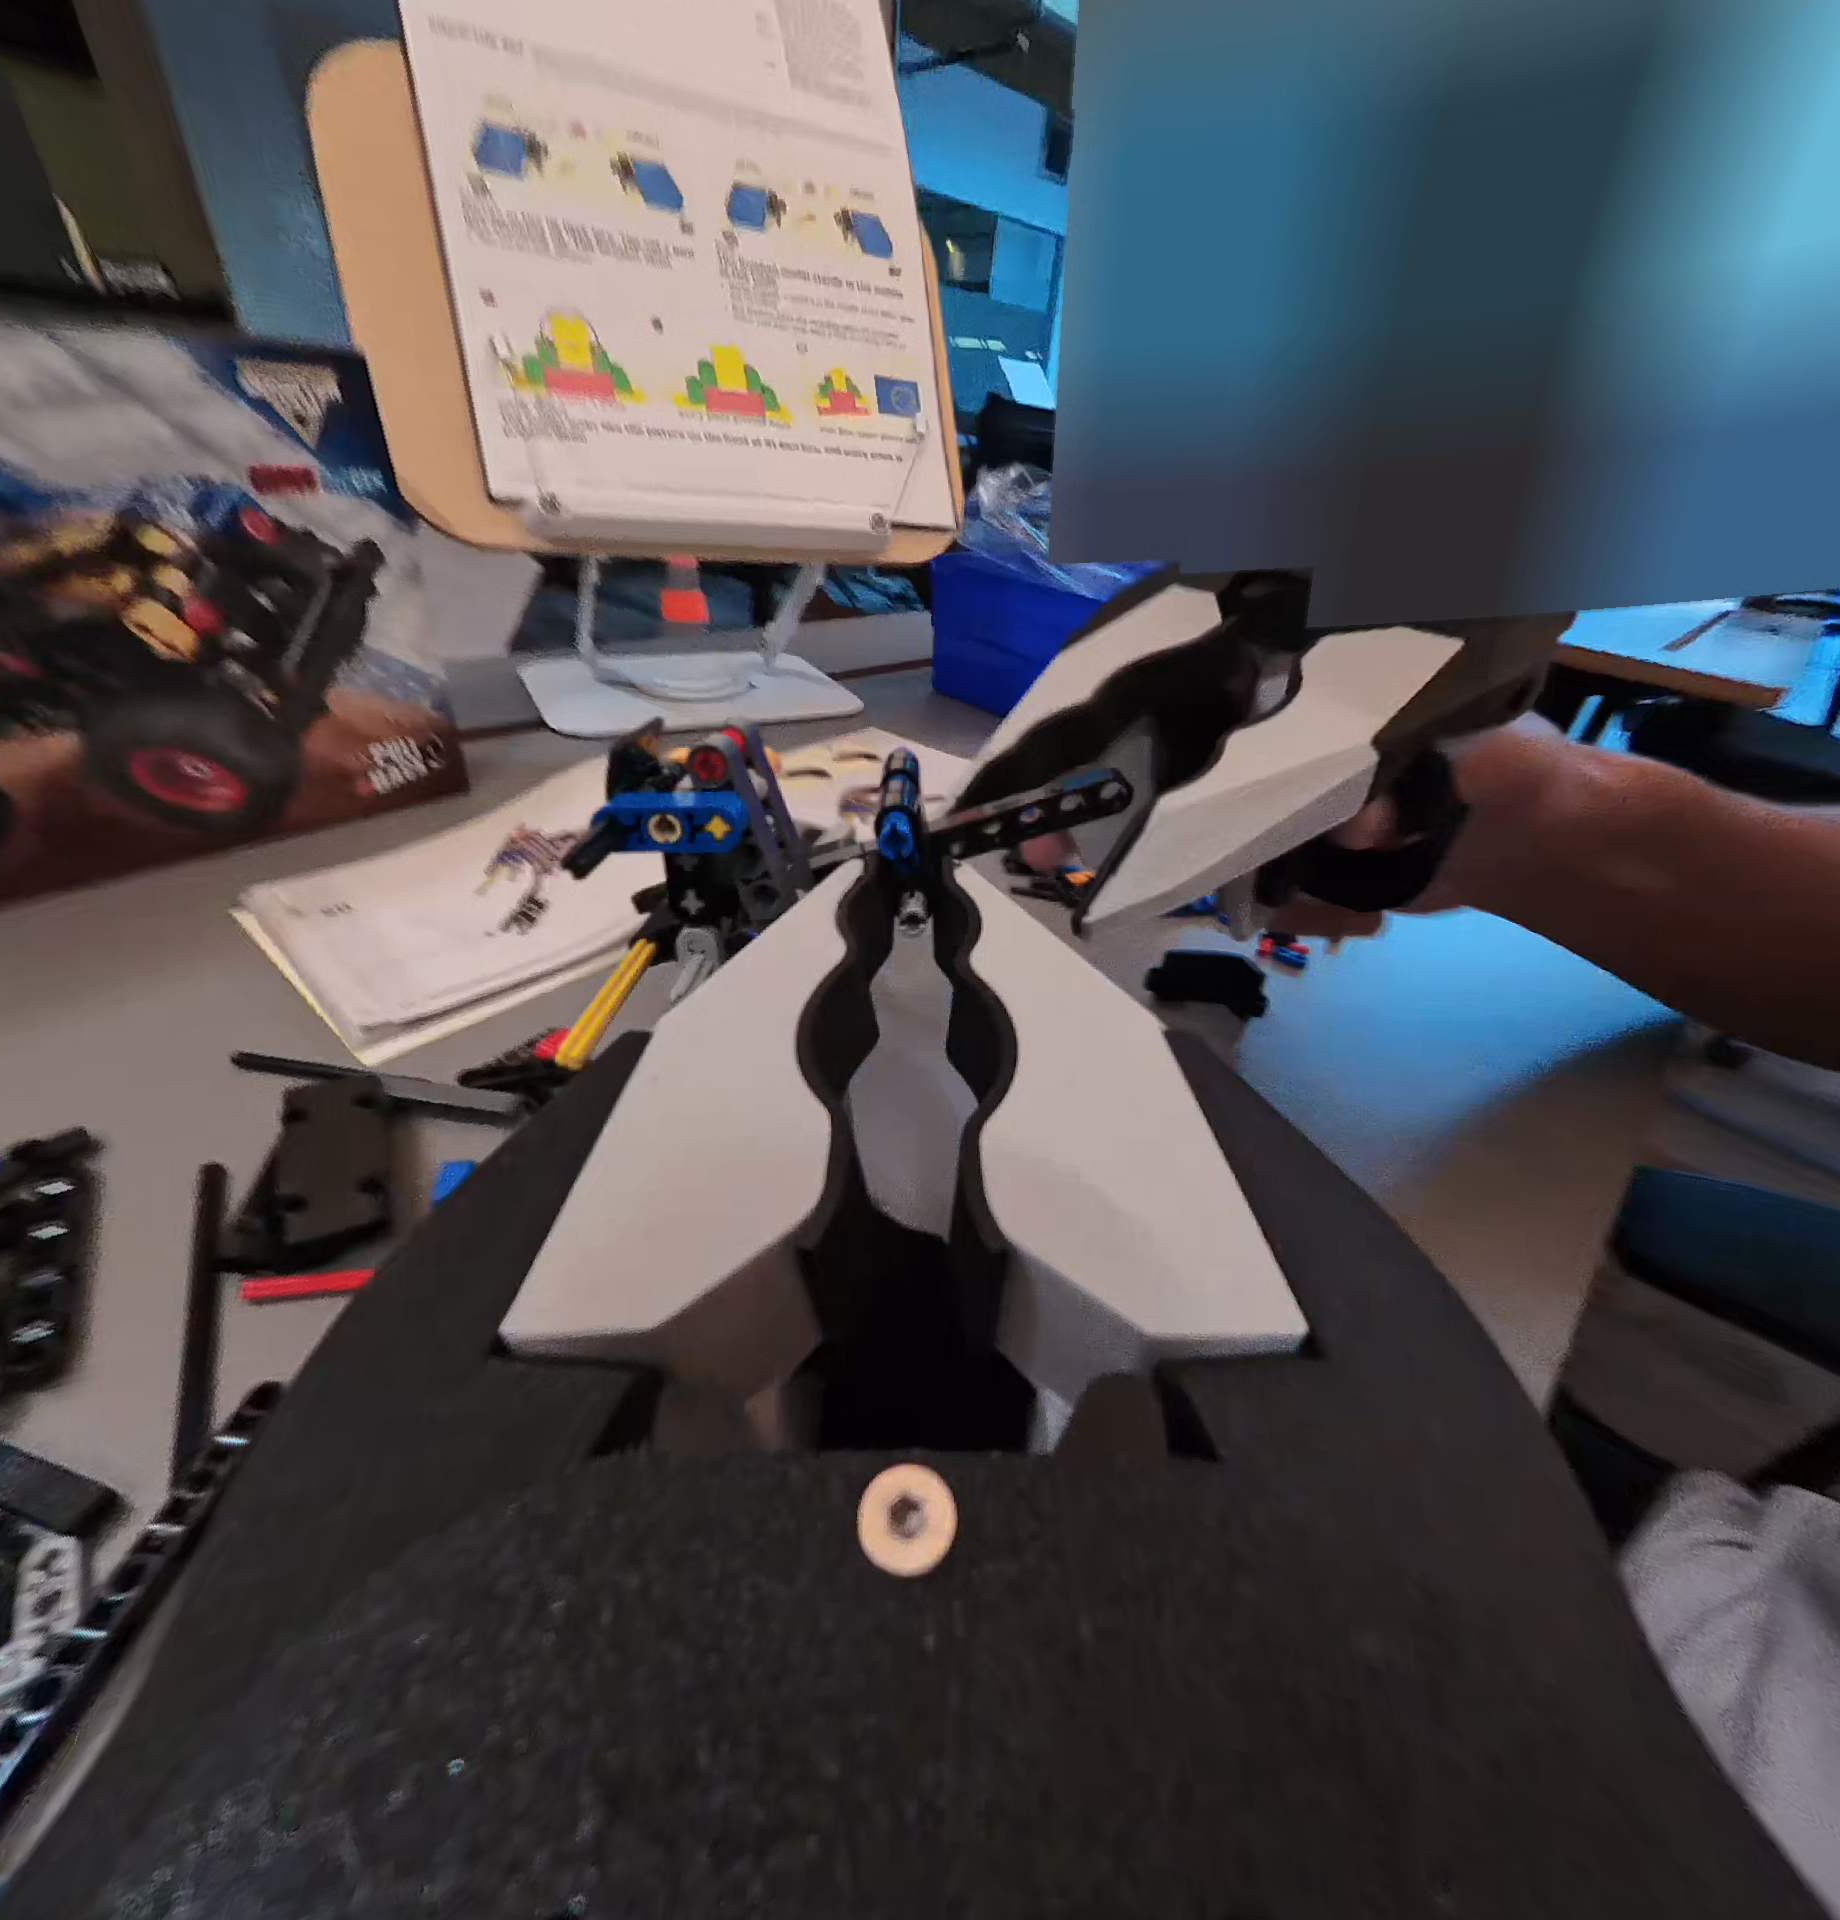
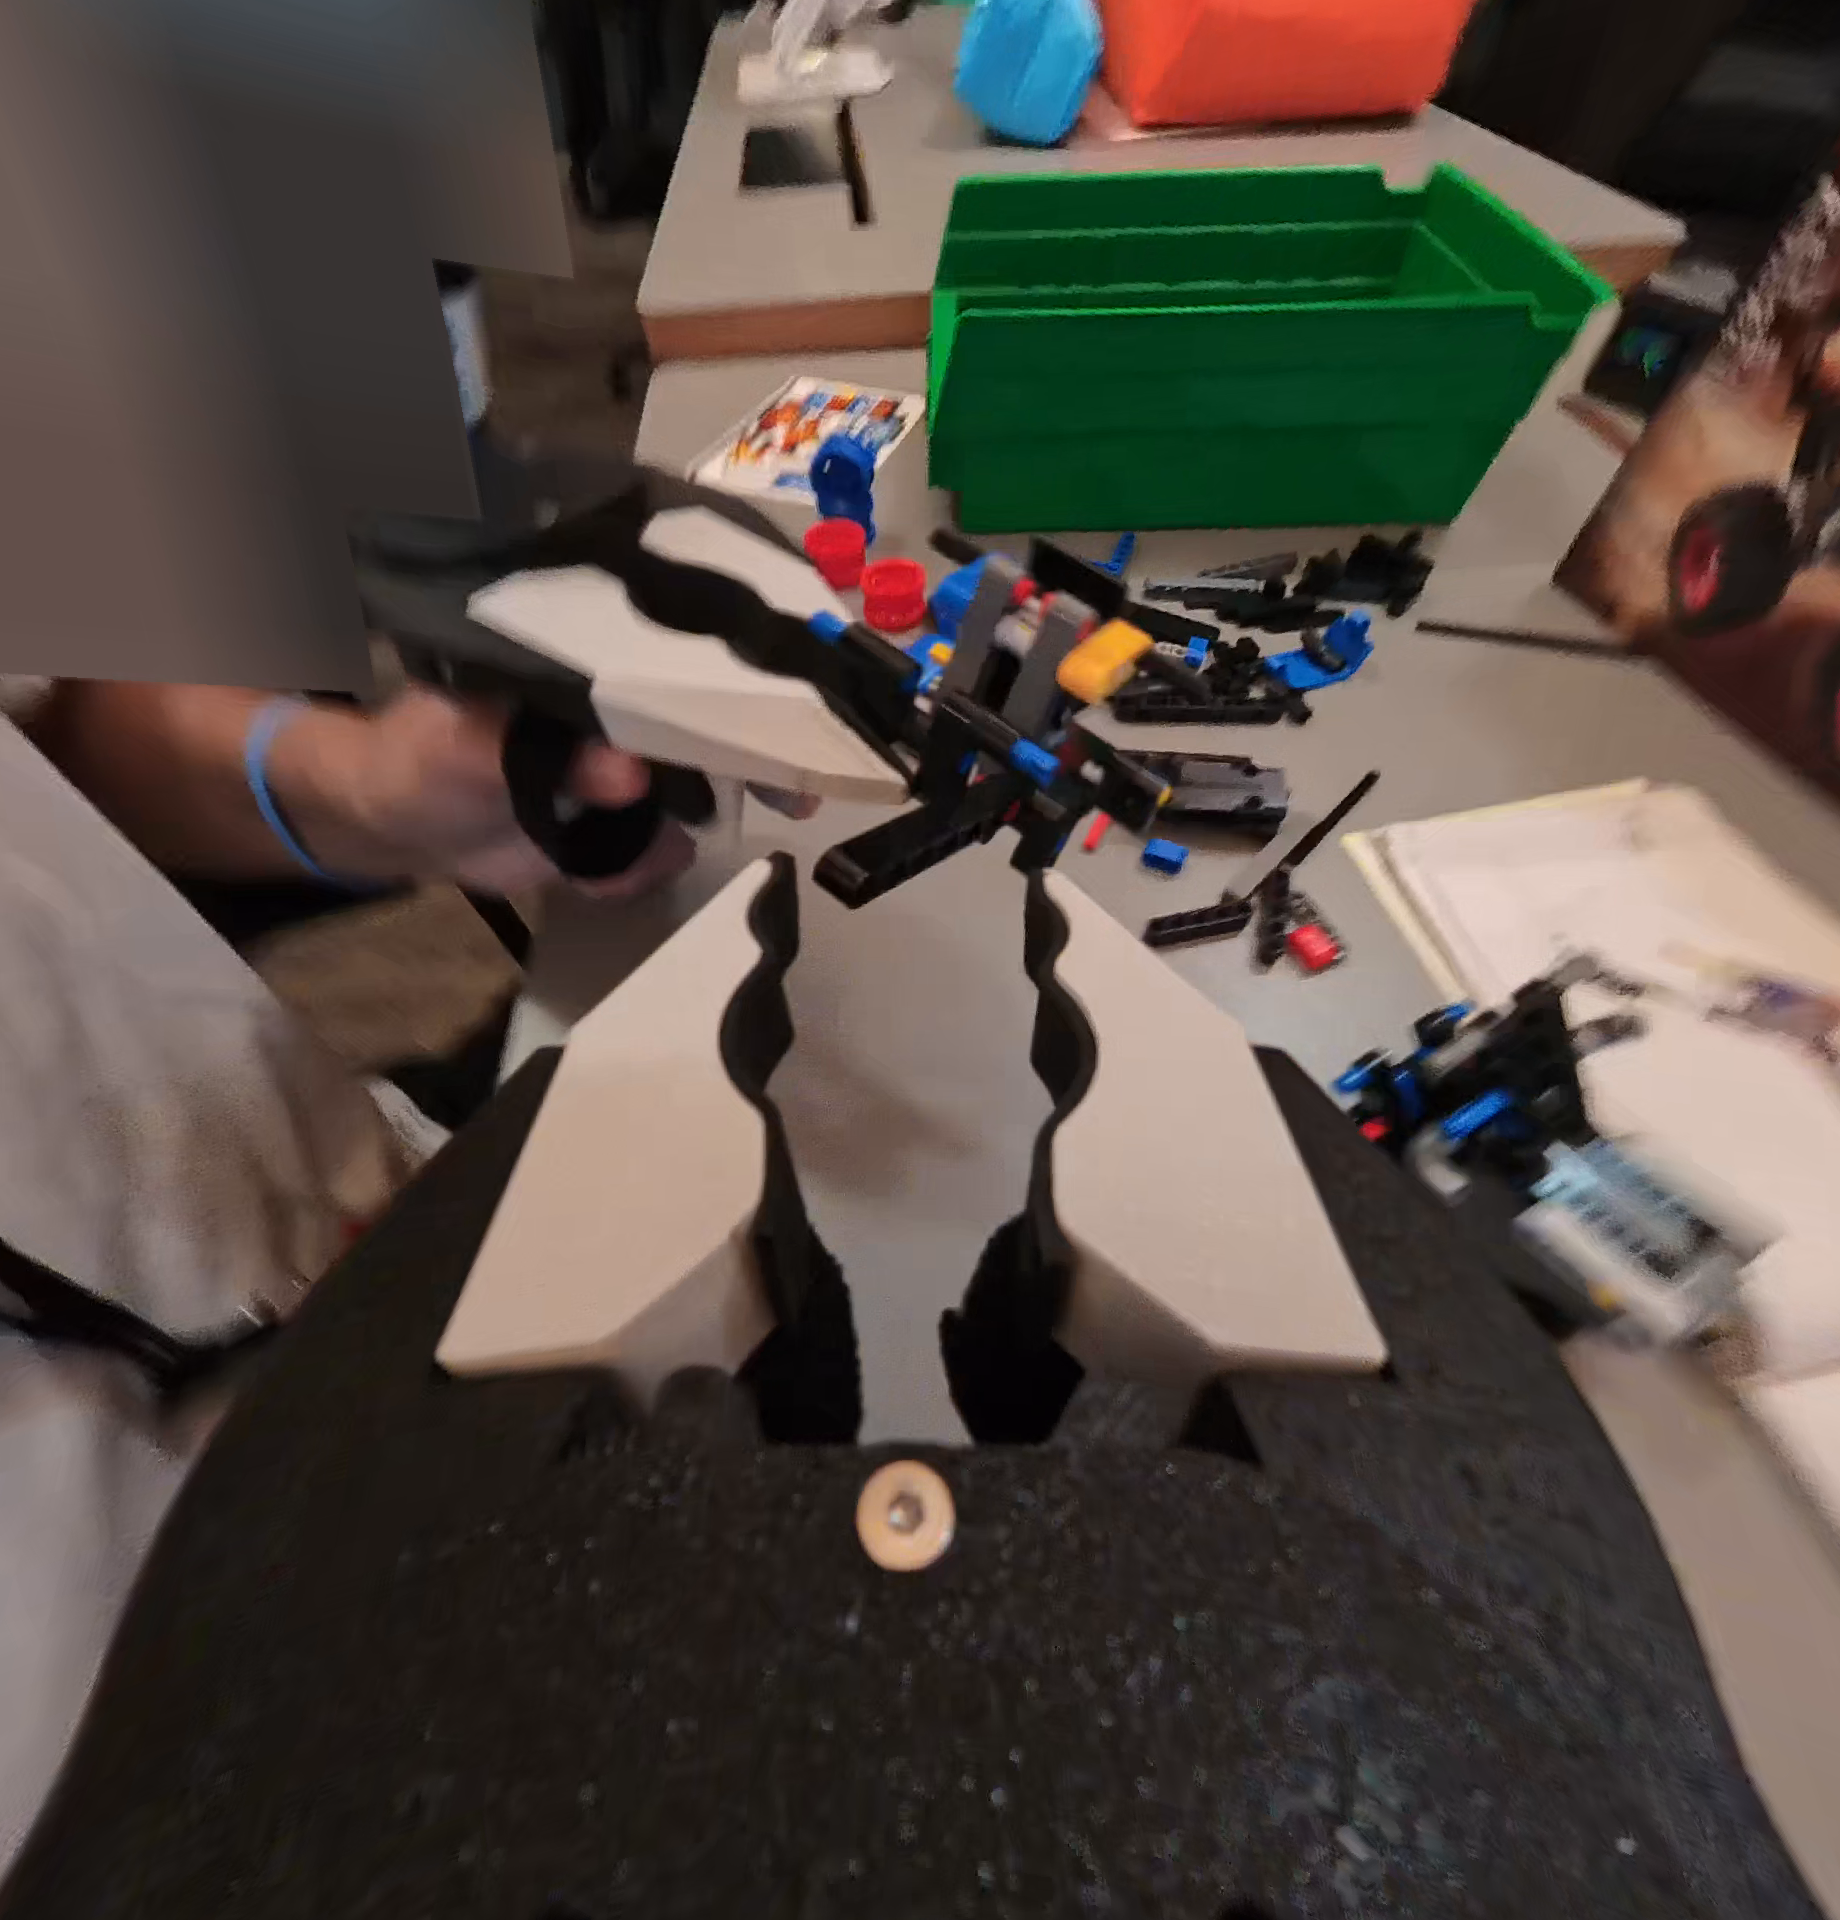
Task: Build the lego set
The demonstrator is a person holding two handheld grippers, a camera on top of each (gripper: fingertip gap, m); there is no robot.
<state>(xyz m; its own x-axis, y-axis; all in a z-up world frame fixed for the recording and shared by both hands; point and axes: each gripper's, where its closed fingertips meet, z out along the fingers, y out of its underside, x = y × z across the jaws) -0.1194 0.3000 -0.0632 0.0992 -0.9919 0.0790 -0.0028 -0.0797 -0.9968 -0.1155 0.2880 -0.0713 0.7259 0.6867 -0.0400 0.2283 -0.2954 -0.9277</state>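
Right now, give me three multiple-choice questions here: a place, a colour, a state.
1. Where is the green bin? A) on the table beyond the loose pieces B) on the floor C) in a gripper
2. The two wheel hubs beside the blue one are: A) yellow B) red C) white
3. The right gripper's fingers are: A) shut on a beam B) shut on a hub C) open
Answers: 1 A, behind the scattered parts; 2 B, both show red; 3 C, a clear gap separates them.

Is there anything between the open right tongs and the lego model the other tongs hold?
Nothing. The right wrist view shows the lego model's black beam reaching the open right tongs; only table lies below.
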